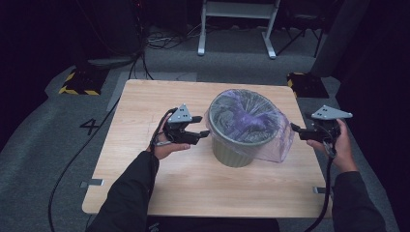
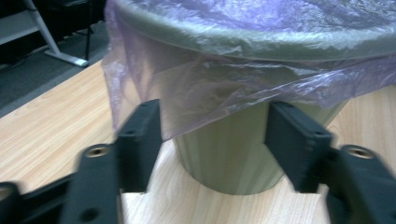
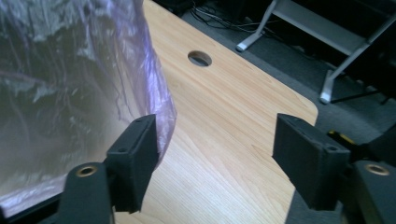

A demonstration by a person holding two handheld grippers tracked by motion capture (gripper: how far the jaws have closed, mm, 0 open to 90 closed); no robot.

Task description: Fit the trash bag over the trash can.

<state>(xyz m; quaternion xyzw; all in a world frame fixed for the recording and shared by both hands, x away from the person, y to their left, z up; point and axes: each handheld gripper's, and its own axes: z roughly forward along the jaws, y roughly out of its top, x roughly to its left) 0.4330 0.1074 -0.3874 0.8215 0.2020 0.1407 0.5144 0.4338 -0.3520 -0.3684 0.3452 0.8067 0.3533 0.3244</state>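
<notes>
On the table [image 1: 145,193] stands 1 green bin [image 1: 234,152], covered by 1 clear purple plastic bag [image 1: 270,140]. There are 2 grippers: 1 left gripper [image 1: 205,133] and 1 right gripper [image 1: 293,127], each with 2 black jaws and 1 grey three-cornered plate. The tabletop has 1 round hole [image 3: 200,58]. On the floor sit 2 yellow-and-black striped bases [image 1: 80,82].

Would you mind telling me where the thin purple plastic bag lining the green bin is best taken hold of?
Grip the thin purple plastic bag by its loose skirt hanging below the ribbed green bin's rim, probably from the right side. There the film billows away from the wall, so the right gripper, with open jaws, could pinch it alone.
</notes>
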